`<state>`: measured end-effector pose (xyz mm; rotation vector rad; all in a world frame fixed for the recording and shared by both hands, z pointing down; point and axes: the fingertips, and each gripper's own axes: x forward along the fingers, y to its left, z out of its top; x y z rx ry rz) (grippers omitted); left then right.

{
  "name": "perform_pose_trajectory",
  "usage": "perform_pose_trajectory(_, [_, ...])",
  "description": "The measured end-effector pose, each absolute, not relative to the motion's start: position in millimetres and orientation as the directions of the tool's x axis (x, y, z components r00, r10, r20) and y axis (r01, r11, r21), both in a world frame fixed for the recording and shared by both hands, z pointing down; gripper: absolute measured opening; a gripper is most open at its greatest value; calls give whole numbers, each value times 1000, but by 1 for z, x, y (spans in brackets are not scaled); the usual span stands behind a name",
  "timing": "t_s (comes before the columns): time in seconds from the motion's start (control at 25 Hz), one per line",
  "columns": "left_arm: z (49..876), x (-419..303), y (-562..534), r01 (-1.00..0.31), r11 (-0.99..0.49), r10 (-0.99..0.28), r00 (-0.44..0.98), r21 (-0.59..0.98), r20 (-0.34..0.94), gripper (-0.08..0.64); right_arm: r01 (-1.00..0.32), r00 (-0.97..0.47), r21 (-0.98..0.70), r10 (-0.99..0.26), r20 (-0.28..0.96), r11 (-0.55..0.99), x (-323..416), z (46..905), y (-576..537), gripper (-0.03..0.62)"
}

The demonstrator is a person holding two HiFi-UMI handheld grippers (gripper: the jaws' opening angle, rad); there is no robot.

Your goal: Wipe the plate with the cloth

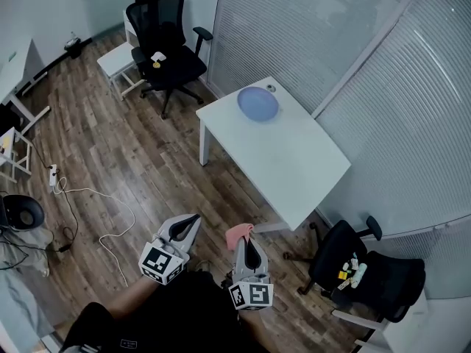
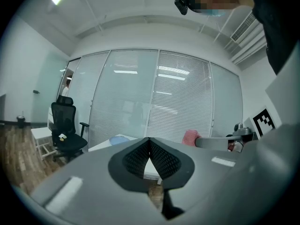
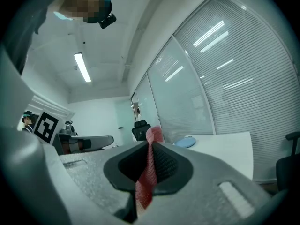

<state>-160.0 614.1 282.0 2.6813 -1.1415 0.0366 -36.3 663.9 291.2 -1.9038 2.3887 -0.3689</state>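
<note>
Right tool point(image 3: 151, 145) clamped on pink cloth point(image 3: 145, 177), which is partly hidden within the grip. Left tool point(image 2: 149, 139) jaws together. Blue plate point(image 1: 257, 103) on white worktop point(image 1: 294, 160), well apart.

The plate point(image 1: 257, 103) sits on the table point(image 1: 294, 168), at its far end. One chair point(image 1: 168, 50) stands left of that end. Another chair point(image 1: 368, 271) stands by the table's near corner. The left gripper point(image 1: 193, 219) and the right gripper point(image 1: 247, 240) are side by side in front of the table. The cloth point(image 1: 239, 233) is pinched in the right one.
</note>
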Motion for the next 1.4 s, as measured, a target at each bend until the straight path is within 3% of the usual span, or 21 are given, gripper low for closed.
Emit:
perform_pose_trajectory(0.28, [300, -155, 583, -696, -679, -688, 714, 234, 131, -6, -958, -205, -226, -972, 112, 176, -34, 297, 633, 21])
perform_pose_trajectory(1.0, [311, -175, 359, -562, -780, -550, 825, 275, 128, -6, -984, -8, -177, -990, 138, -17, -55, 289, 430, 21])
perform_pose_trajectory(1.4, [336, -182, 301, -554, -758, -530, 831, 345, 169, -6, -985, 11, -168, -984, 177, -41, -56, 293, 368, 21])
